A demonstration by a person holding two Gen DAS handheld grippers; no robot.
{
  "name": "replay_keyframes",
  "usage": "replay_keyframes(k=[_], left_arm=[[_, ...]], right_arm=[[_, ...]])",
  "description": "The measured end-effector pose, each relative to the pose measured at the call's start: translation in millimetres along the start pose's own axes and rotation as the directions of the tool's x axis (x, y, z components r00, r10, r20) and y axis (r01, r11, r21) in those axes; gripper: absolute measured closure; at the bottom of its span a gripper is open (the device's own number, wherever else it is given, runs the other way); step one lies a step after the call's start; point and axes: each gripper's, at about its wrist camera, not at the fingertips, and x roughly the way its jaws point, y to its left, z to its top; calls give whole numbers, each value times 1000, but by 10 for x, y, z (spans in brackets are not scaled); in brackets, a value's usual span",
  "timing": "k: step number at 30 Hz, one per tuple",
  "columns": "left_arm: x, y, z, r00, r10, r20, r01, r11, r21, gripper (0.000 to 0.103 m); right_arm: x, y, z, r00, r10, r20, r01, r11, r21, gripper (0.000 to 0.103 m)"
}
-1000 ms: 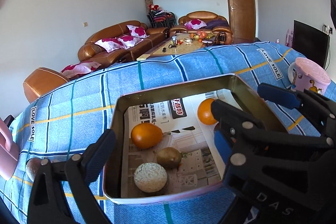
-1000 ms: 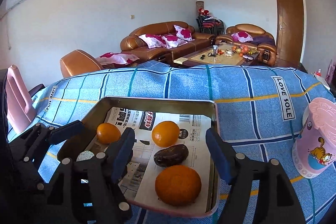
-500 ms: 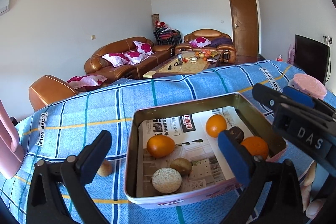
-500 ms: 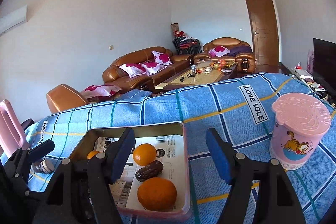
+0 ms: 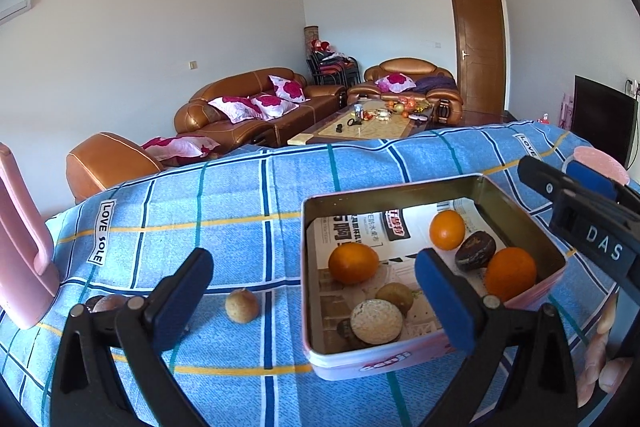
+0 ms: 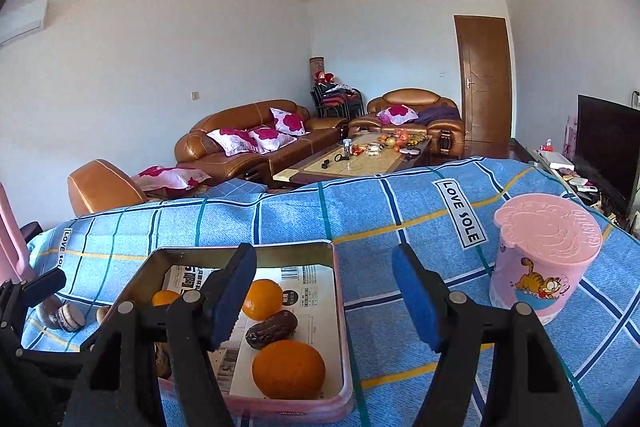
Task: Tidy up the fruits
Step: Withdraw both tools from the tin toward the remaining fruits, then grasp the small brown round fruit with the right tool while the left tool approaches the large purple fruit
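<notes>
Blue checked surface [image 5: 248, 211] carries everything; the pink-rimmed tin [image 5: 320, 315] is taken as the landmark. Lined with newspaper, it holds three oranges, a dark wrinkled fruit [image 5: 475, 250], a brownish fruit and a pale round one.

Still outside the tin: a small tan fruit [image 5: 241, 305] just left of its left wall, and further left two more round items [image 6: 69, 315] near the pink object at the surface edge. The pink lidded cup [image 6: 540, 259] stands well to the right of the tin.

Step in hand, as judged: the tan fruit is to be fetched next. It should be approached from above and centred between the pads, then lifted clear over the tin wall and set on a bare patch of newspaper — it looks prone to rolling.

Left gripper [image 5: 312, 287] is held above the surface, tilted slightly down, jaws fully spread and empty, straddling the tan fruit and the tin's left wall in view. Right gripper [image 6: 324, 287] sits over the tin's right edge — jaws parted, nothing between them.
</notes>
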Motion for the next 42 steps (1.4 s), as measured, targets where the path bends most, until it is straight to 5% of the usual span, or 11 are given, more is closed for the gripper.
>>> replay_keyframes(k=[13, 31, 42], left_arm=[[-3, 284, -58, 999, 41, -12, -41, 998, -50, 0], [-16, 877, -166, 994, 97, -50, -101, 990, -101, 0], [109, 1453, -224, 972, 211, -106, -225, 964, -143, 0]], right_arm=[[-134, 197, -64, 1000, -13, 7, 14, 1000, -18, 31], [-201, 917, -193, 997, 76, -14, -77, 990, -115, 31], [-133, 1420, -240, 988, 145, -45, -151, 966, -210, 31]])
